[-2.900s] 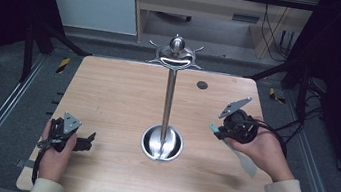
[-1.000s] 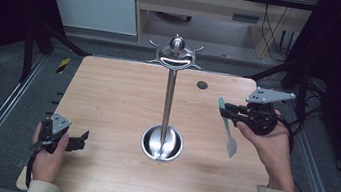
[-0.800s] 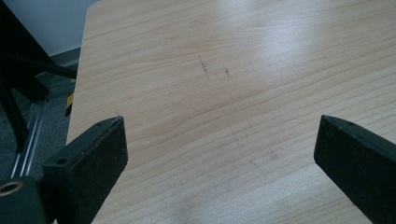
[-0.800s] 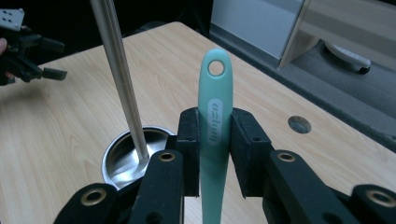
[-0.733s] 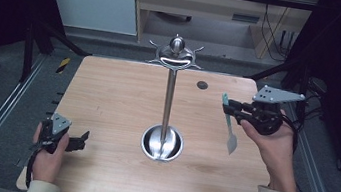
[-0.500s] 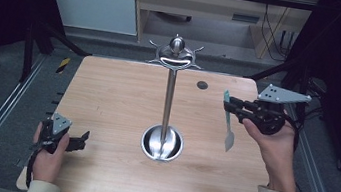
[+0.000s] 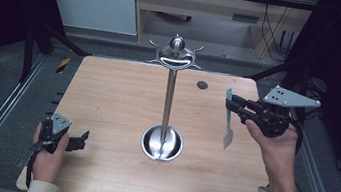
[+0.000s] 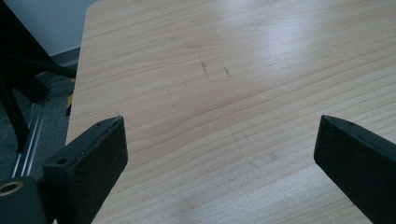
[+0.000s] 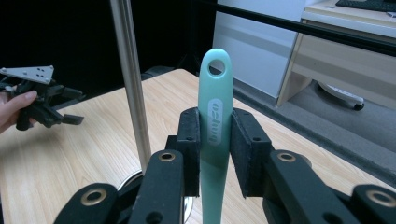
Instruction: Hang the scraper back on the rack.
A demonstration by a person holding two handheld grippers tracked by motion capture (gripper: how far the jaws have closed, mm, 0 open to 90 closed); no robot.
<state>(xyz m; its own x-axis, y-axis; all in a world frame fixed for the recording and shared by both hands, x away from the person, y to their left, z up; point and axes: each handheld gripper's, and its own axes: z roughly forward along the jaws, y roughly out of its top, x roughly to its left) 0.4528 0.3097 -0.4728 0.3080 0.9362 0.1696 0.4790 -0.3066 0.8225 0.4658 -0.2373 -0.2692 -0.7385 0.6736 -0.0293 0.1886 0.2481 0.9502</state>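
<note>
Right claw (image 7: 230, 103): clamped on the teal utensil (image 9: 214, 135), pads pressed flat on both sides of its handle
Teal utensil: hung near vertical from the right claw, hanging-hole end up, pale blade end down, raised clear of the worktop (image 7: 107, 97); right of the steel stand (image 7: 169, 101), apart from it
Steel stand: upright near the worktop's centre, round dish base, hooked crown at the top
Left claw (image 7: 82, 139): jaws wide apart, nothing between them, low over the near left corner of the worktop; bare wood grain below in the left gripper view
Worktop: light wood, one small dark disc (image 7: 202, 85) near the far edge
</note>
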